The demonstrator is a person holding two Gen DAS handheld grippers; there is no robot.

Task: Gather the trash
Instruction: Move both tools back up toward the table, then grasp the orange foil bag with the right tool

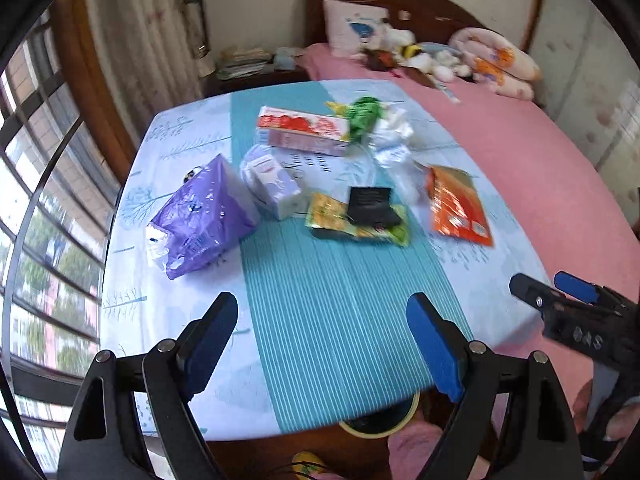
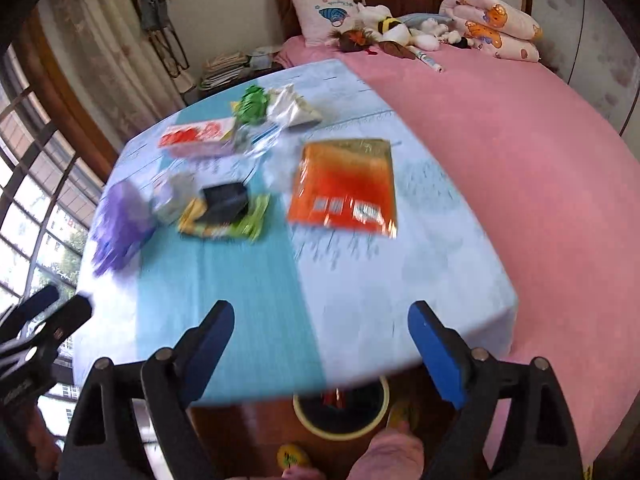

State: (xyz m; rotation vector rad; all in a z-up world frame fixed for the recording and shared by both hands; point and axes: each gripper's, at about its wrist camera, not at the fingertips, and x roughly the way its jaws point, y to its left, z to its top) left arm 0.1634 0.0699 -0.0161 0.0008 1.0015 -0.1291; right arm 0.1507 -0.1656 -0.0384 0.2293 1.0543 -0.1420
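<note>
Bright daylight, from the window (image 1: 44, 216) at left. Soft shadows only, no harsh glare. Strong fisheye bend + dark vignette at corners. Right wrist view has heavy motion blur, esp. items nearest the window; left wrist view sharper, slight smear.

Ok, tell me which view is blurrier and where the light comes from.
Right wrist view: heavy motion smear, orange packet and purple bag streaked. Left wrist view: sharper, only mild blur on the orange packet. Both: fisheye bending, daylight from the window at left.
</note>
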